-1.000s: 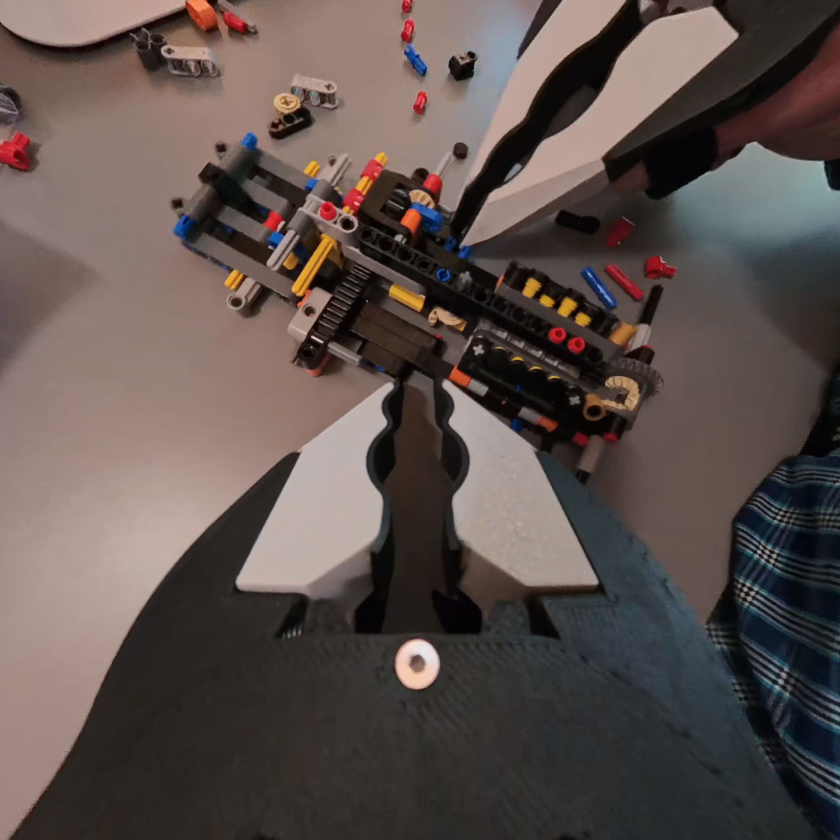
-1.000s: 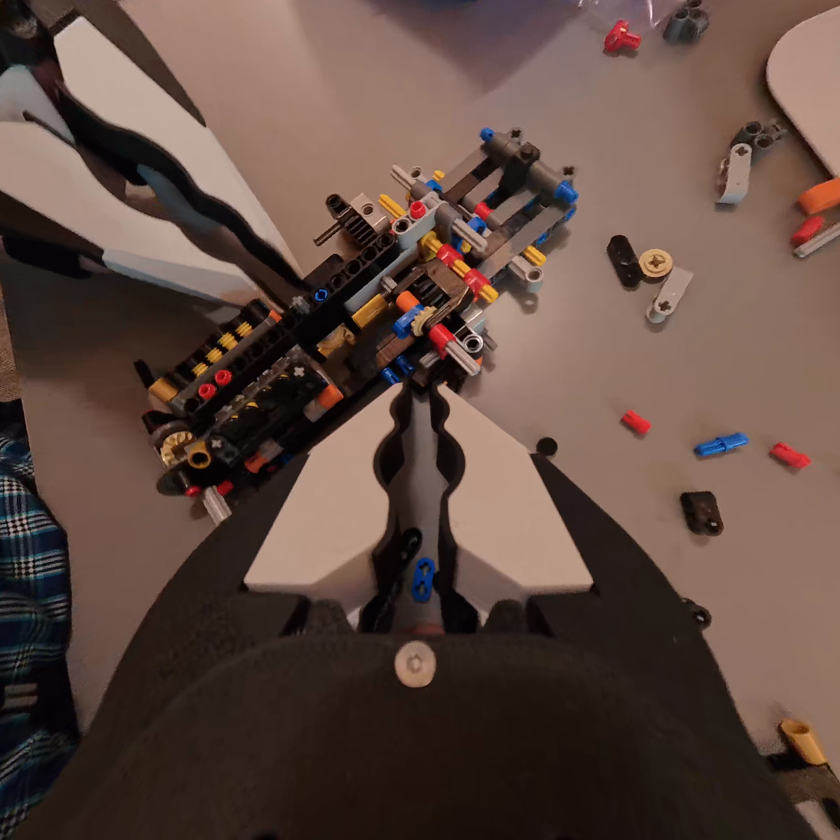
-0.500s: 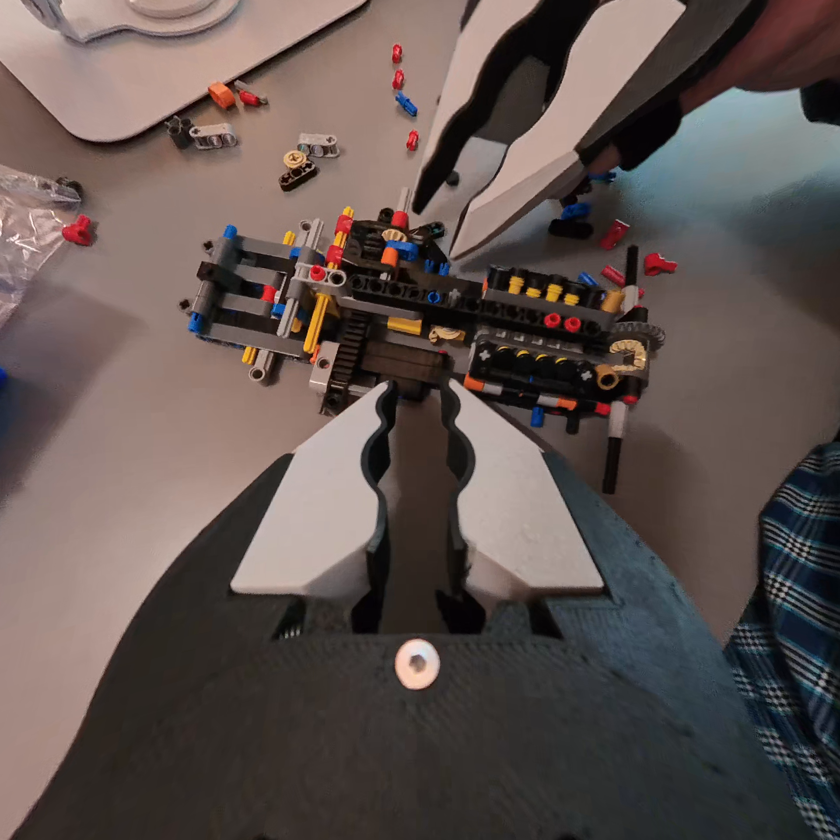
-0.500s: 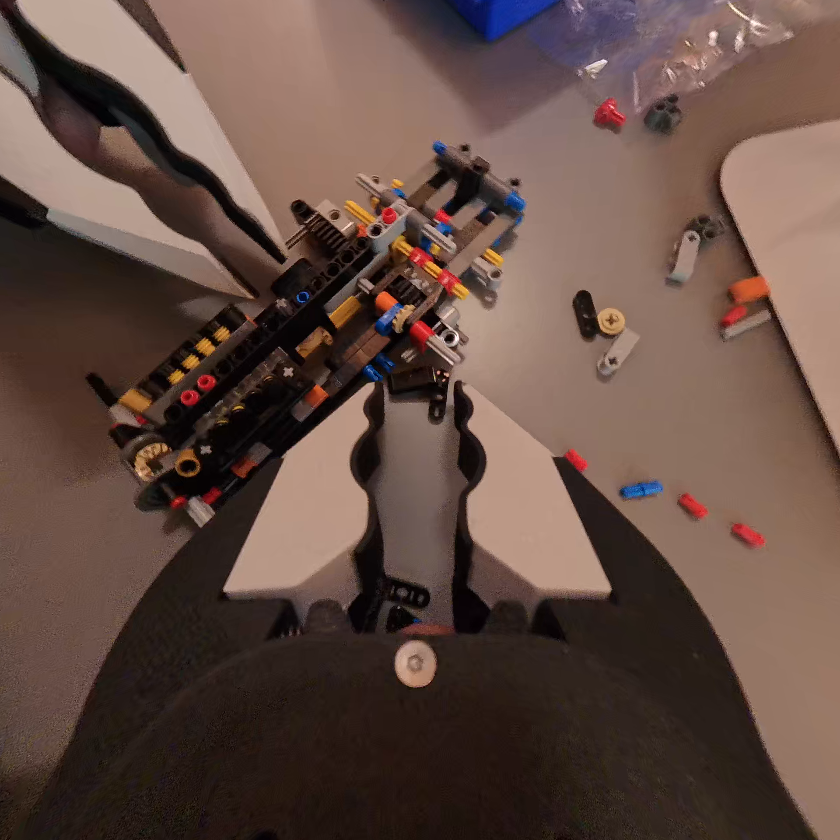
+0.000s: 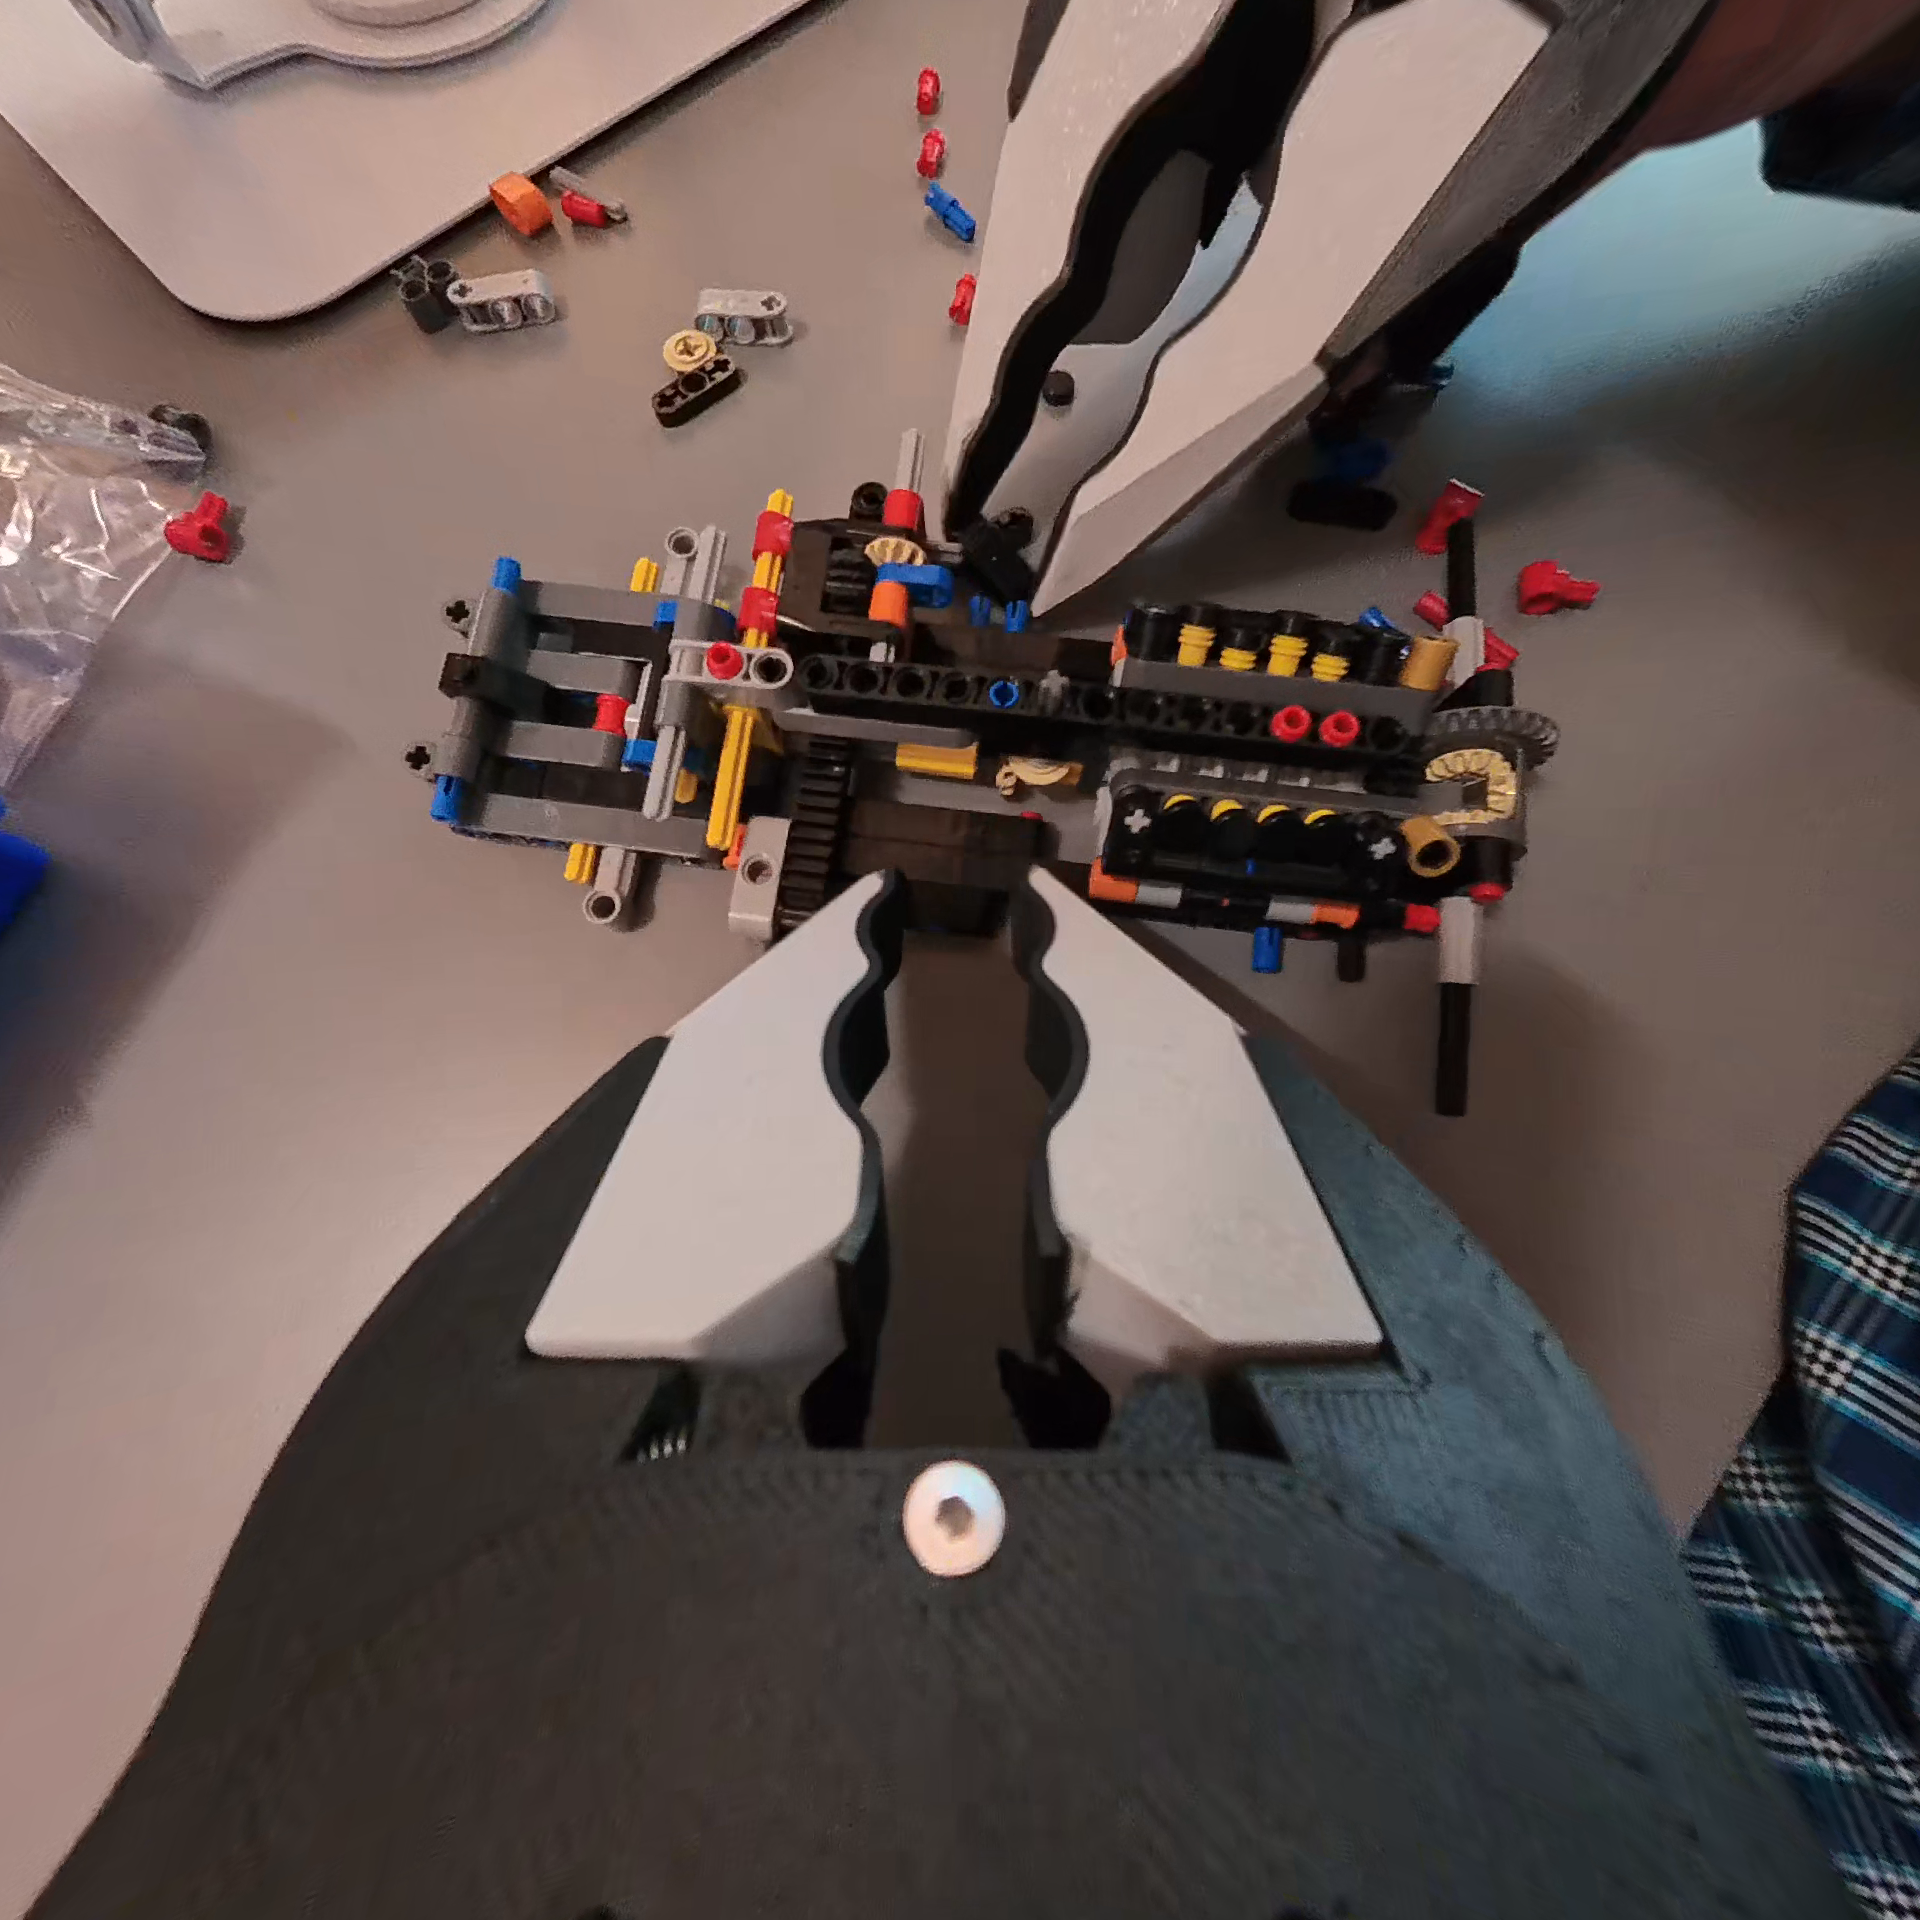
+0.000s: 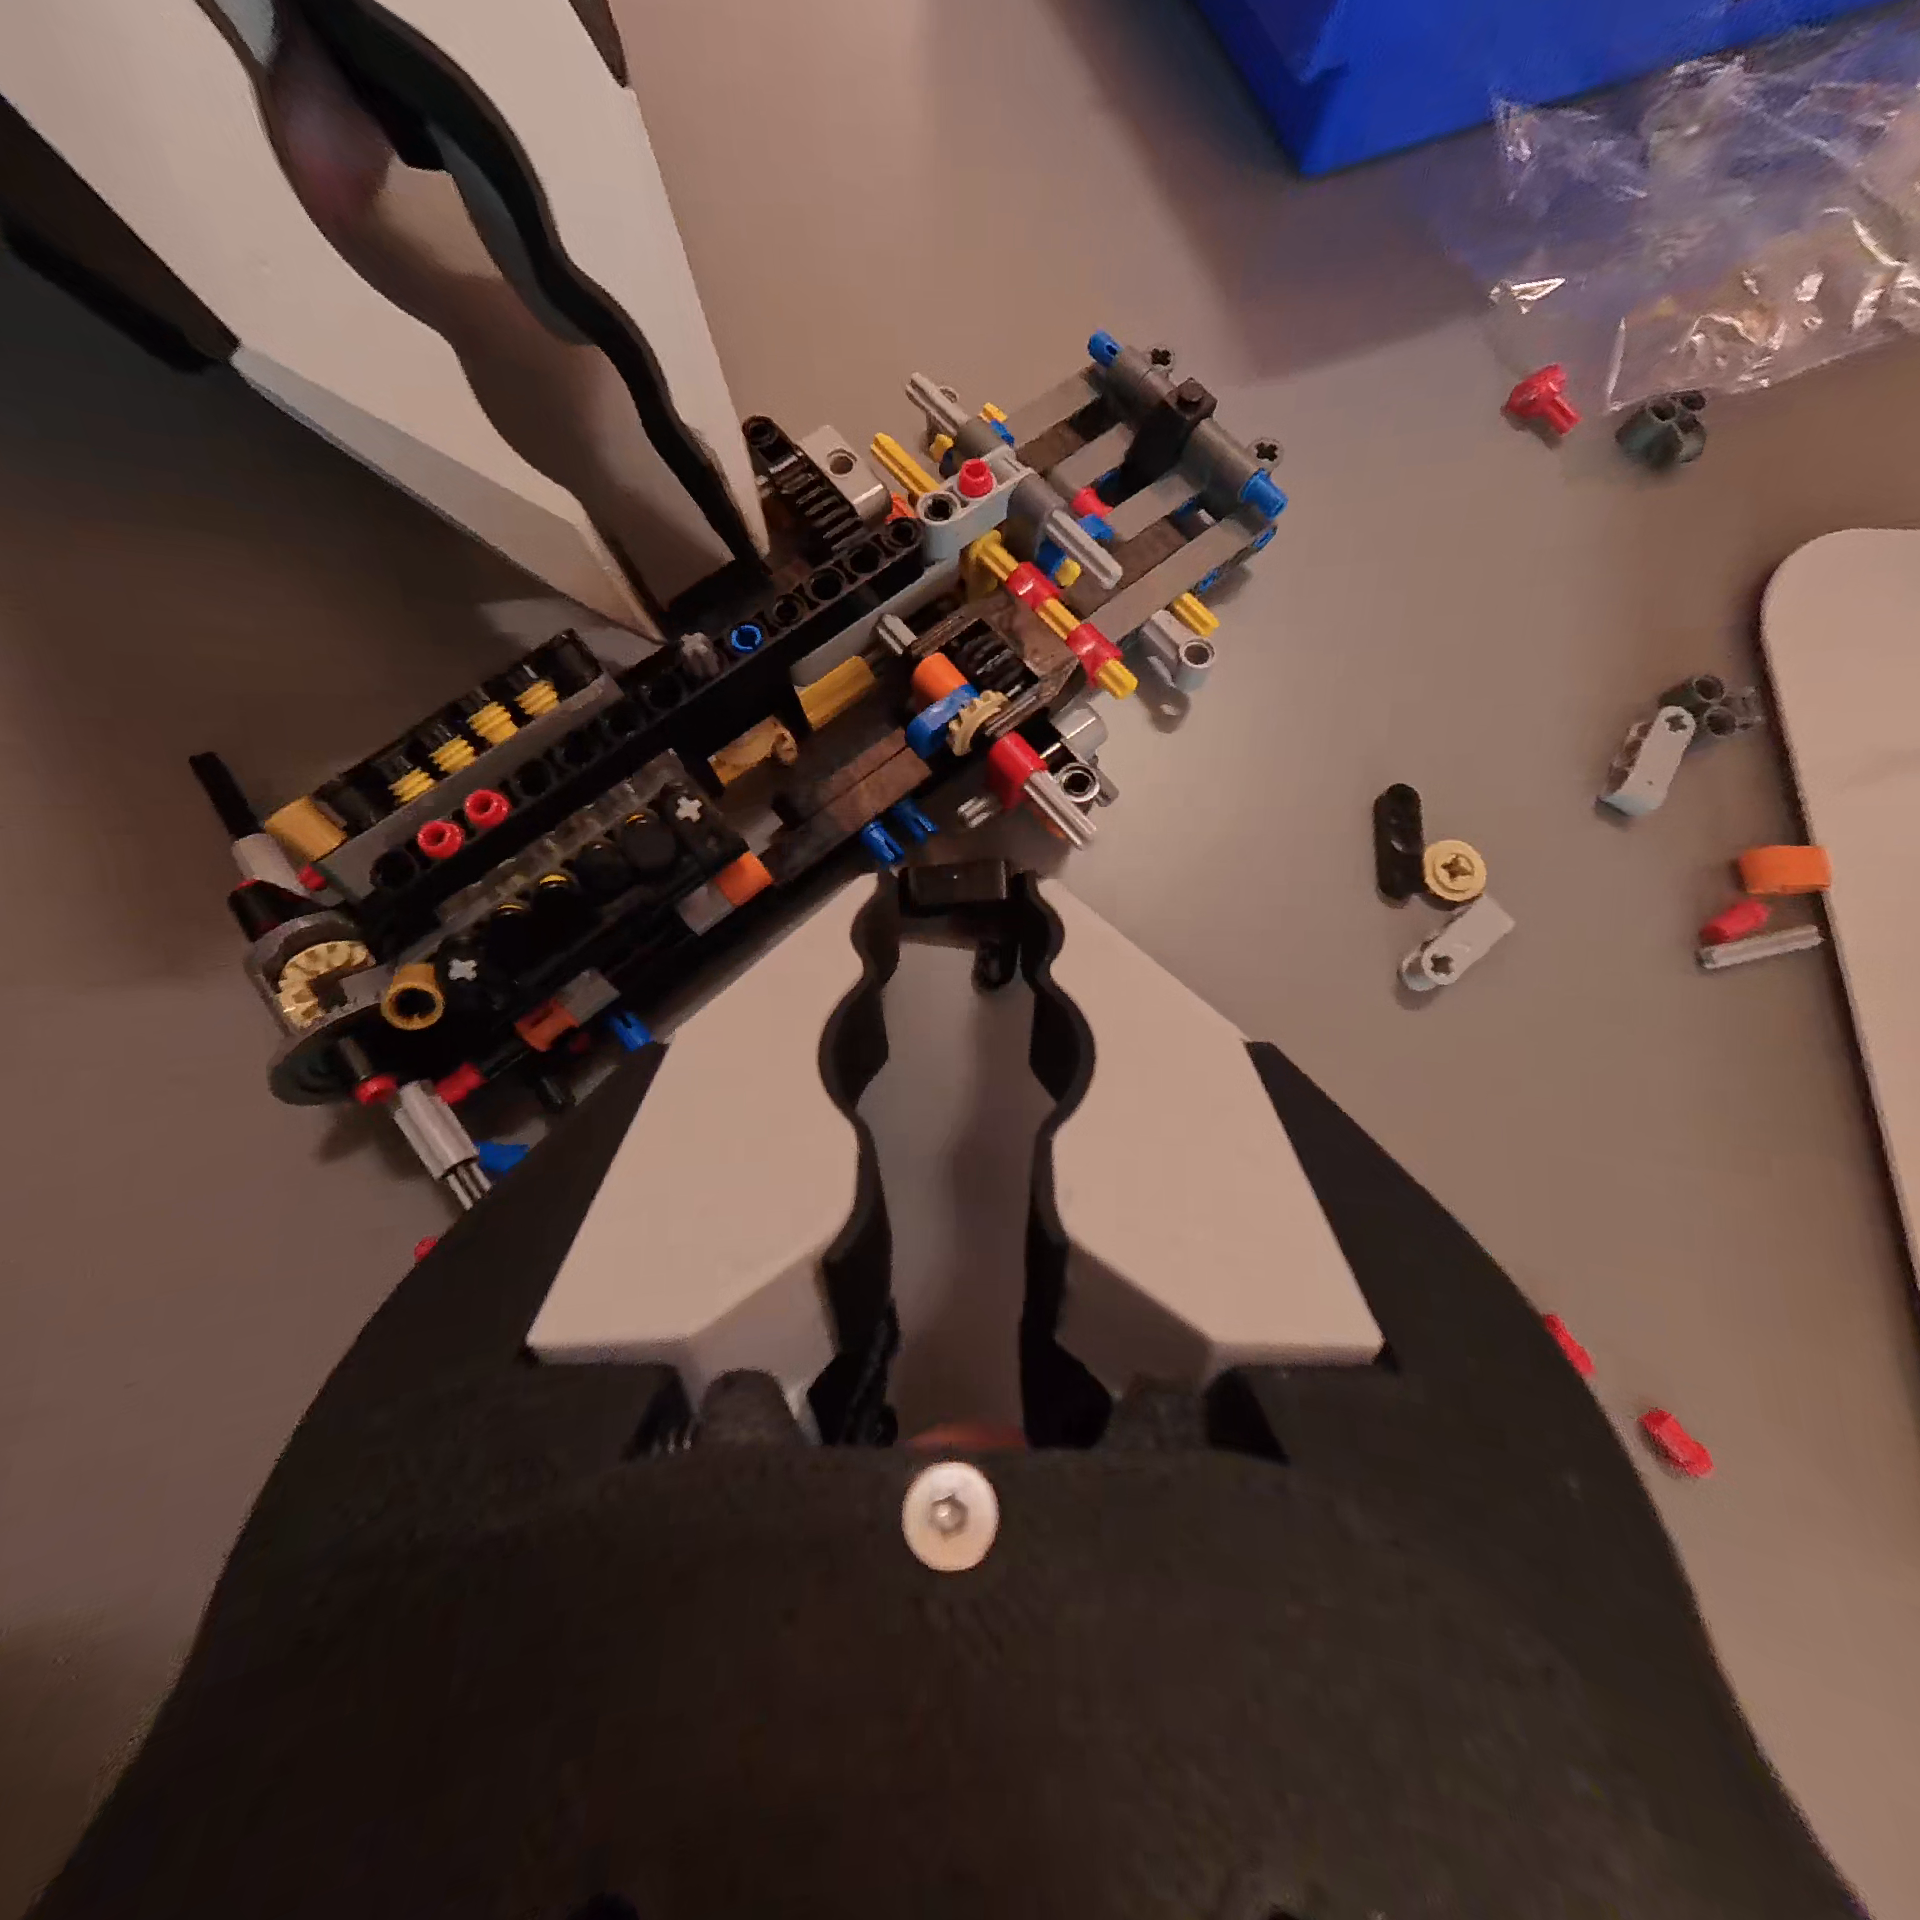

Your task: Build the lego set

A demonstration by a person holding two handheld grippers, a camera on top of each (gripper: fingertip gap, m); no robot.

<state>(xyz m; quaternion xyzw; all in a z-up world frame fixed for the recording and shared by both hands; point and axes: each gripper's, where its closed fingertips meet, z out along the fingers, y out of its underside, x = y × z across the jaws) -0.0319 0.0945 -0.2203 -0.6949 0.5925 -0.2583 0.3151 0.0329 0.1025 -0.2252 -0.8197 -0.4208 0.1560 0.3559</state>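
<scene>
Your right tool [image 6: 961, 883] pinches a small black connector [image 6: 956, 885]; your left tool [image 5: 956, 894] clamps the studded, beam-framed chassis [image 5: 987, 727].

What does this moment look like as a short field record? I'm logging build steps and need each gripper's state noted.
model: long lego assembly lying flat on the grey table
left gripper: tips at the model's near side, around its dark middle section; grip unclear
right gripper: shut on a small black piece, held at the model's edge
loose parts: red pins, black beam with tan gear
other items: clear plastic bag, blue box
</scene>
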